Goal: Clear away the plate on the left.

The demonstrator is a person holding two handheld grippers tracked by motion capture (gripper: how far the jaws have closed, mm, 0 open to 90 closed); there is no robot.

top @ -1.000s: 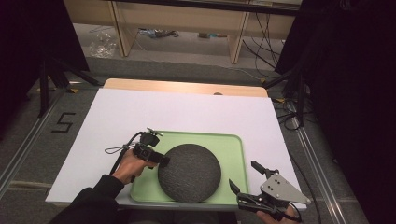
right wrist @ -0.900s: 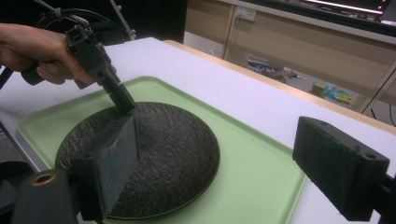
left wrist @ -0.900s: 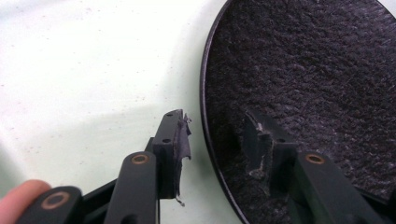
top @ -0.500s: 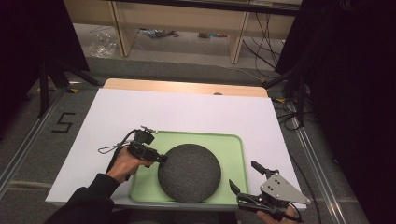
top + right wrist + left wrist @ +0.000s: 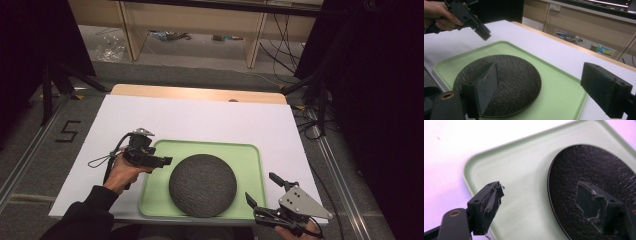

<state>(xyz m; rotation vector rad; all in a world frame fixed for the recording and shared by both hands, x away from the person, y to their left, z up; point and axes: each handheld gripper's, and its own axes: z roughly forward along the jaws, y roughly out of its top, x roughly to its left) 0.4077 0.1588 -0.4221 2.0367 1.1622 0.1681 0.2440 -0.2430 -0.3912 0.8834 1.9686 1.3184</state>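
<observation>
- Hovering over the pale green plastic tray's [image 5: 250,162] left rim, left gripper [image 5: 162,161] is pointing toward the round black textured plate [image 5: 202,185], jaws apart, gripping nothing.
- Right gripper [image 5: 262,192] is waiting off the tray's near right corner, jaws spread wide, empty.
- Plate is lying flat inside the tray.

i see a black long sleeve [image 5: 82,217] on my left arm. my left black two-jaw gripper [image 5: 162,161] carries a small grey plate [image 5: 143,132] on top and a thin black cable loop [image 5: 100,161]. my right black gripper [image 5: 264,192] wears a grey three-cornered plate [image 5: 301,201] with small screws. its jaws show brass-coloured pivot rivets [image 5: 447,95] and rough black pads [image 5: 606,89].
</observation>
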